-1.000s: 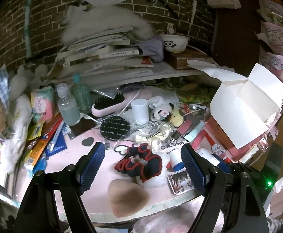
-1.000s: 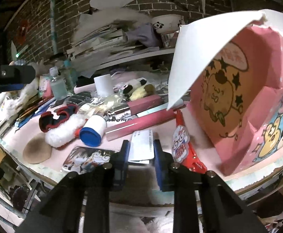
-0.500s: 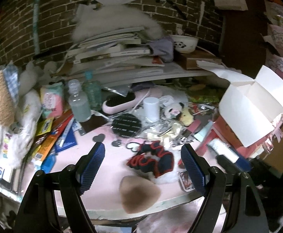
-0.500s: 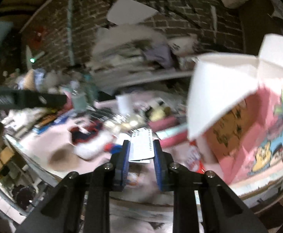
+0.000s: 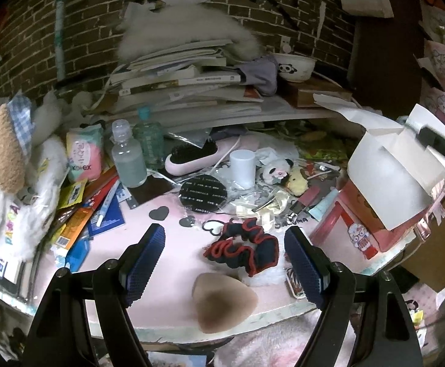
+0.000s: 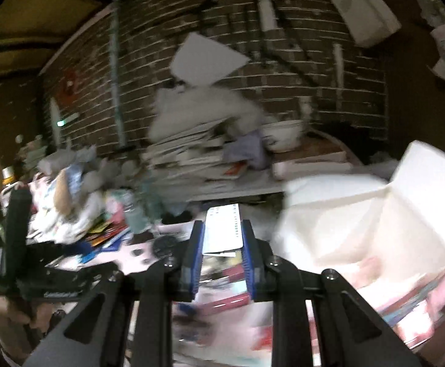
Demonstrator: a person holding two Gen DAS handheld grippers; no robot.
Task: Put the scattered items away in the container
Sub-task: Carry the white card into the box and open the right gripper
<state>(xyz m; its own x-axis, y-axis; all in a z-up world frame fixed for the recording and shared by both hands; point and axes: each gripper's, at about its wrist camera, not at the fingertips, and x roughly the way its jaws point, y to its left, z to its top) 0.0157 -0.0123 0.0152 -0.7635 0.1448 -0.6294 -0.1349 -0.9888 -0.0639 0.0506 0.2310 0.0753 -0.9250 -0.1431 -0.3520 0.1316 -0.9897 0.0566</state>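
From your left wrist camera, your left gripper (image 5: pixel 224 263) hung over the near edge of a pale pink tabletop (image 5: pixel 167 244), its two ribbed blue pads (image 5: pixel 144 260) spread wide with nothing gripped between them. Between and just beyond the pads lay a crinkled dark scrunchie (image 5: pixel 244 249) edged in red, and nearer you a smooth tan wedge-shaped makeup sponge (image 5: pixel 224 302). Farther back sat a flat black round disc (image 5: pixel 203 194) printed with pale lettering, a plain white cylinder (image 5: pixel 242 168), a small plush panda (image 5: pixel 276 168), a pink hairbrush (image 5: pixel 198 156) with black bristles and a frosted plastic bottle (image 5: pixel 129 159). Stacked books and papers (image 5: pixel 185 82) were piled against a dark brick wall (image 5: pixel 85 30). At the right stood the container, a pink cartoon-printed cardboard box (image 5: pixel 387 180) with white flaps folded open. From your right wrist camera, which was blurred, your right gripper (image 6: pixel 224 250) had its blue pads pinched on a thin white printed card (image 6: pixel 224 229), held upright between them above the table. The box (image 6: pixel 375 211) showed as a pale open shape just to the right of the card, with the card outside it. Your left gripper appeared as a dark frame (image 6: pixel 17 238) at the left edge.
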